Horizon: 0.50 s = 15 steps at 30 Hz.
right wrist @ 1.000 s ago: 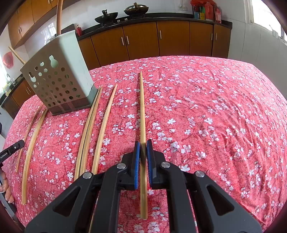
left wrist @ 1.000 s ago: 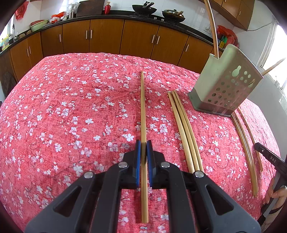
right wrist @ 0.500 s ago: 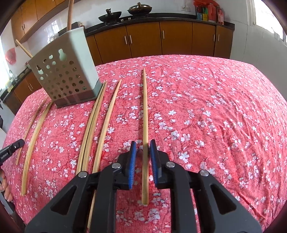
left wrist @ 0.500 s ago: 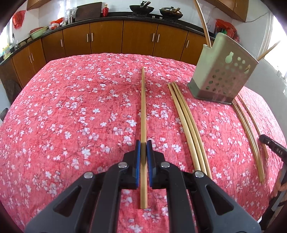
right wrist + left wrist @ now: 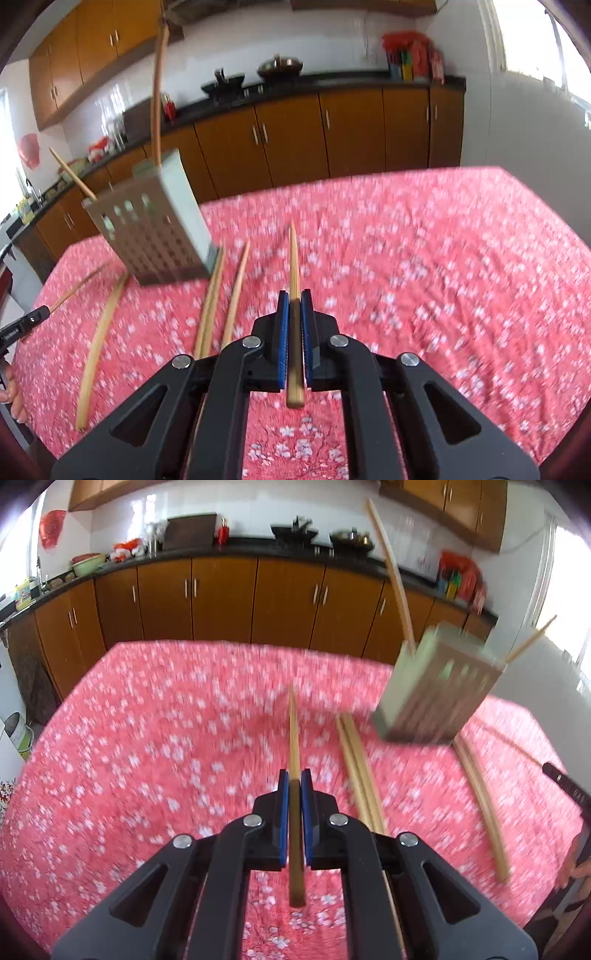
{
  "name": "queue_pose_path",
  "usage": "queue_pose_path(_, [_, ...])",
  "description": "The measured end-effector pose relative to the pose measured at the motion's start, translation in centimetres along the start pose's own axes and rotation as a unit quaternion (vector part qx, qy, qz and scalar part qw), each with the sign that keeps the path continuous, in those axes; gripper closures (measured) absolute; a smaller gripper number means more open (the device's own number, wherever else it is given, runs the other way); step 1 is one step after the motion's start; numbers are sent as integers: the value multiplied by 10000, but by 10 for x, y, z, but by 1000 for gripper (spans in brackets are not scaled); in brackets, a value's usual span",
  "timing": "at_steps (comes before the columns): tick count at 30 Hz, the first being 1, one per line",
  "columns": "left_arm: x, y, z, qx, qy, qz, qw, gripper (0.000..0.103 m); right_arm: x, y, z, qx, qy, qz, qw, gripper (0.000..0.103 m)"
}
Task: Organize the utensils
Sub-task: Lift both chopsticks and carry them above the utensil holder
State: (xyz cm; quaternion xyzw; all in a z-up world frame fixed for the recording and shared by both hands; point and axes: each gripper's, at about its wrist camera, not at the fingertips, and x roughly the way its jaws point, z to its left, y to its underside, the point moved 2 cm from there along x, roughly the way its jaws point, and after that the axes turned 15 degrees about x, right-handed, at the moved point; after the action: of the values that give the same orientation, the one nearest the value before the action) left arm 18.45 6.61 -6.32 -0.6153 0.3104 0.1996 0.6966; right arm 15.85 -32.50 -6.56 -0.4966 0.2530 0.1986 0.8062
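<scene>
My left gripper is shut on a long wooden chopstick, lifted off the red flowered tablecloth. In the right wrist view my right gripper is likewise shut on another chopstick, raised above the cloth. A grey-green perforated utensil holder stands at the right of the left view with two sticks leaning out of it; the same holder is at the left of the right view. Loose chopsticks lie on the cloth beside the holder, and others show in the right view.
Brown kitchen cabinets under a dark counter with pans run behind the table. More chopsticks lie past the holder. A person's hand shows at the right edge. The table's far edge drops toward the cabinets.
Both grippers have risen with their chopsticks, which now hang clear of the cloth. The right jaws closed fully on their stick. Both views tilted up toward the cabinets.
</scene>
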Motion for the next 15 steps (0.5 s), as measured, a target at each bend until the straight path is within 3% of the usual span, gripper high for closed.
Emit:
queue_pose_path(7, [-44, -35, 7, -213, -36, -773, 9968, 95, -33, -29, 9, 66, -187, -674, 9975, 95])
queue_pose_path(15, [-61, -57, 17, -241, -176, -1043, 9941, 95, -44, -46, 17, -29, -262, -942, 9952, 95])
